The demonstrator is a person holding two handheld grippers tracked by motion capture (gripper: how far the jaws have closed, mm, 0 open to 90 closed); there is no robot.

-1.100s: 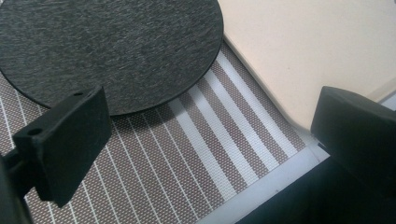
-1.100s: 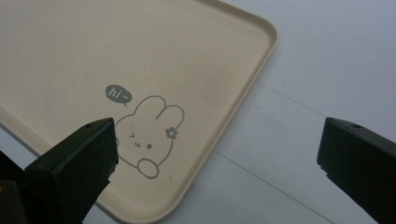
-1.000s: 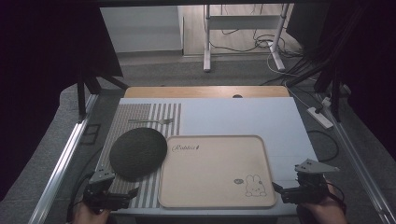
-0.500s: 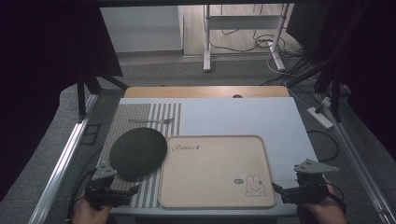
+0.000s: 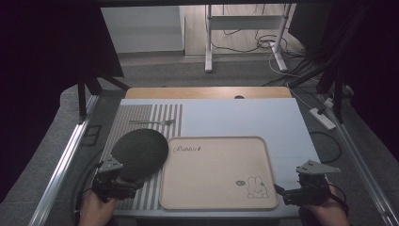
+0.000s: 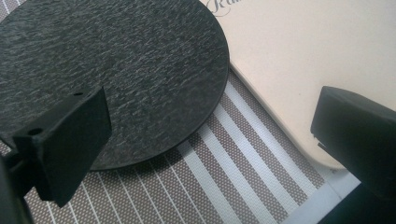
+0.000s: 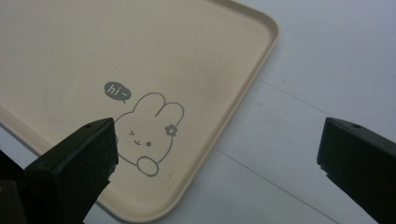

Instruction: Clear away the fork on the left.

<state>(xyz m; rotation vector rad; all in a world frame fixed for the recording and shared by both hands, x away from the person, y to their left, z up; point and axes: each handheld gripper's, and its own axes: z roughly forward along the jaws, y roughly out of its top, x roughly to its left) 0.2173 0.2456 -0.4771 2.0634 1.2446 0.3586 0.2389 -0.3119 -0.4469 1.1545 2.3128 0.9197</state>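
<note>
Table (image 5: 244,117) with a pale blue top; a striped mat (image 5: 141,117) covers its left part. A beige tray (image 5: 216,169) lies at the near centre, printed with "Rabbit" at its far left corner and a small rabbit drawing (image 5: 256,187) at its near right corner. A dark round plate (image 5: 139,153) rests on the striped mat just left of the tray, its right edge touching or slightly overlapping the tray's rim. A fork (image 5: 153,122) lies on the mat farther back, well apart from the plate. Left gripper (image 5: 123,184) sits at the plate's near edge, jaws spread wide, one over the plate and one over the tray's corner, holding nothing. Right gripper (image 5: 281,192) sits at the tray's near right corner, jaws likewise wide apart, empty, one above the rabbit drawing and one above the bare table.
</note>
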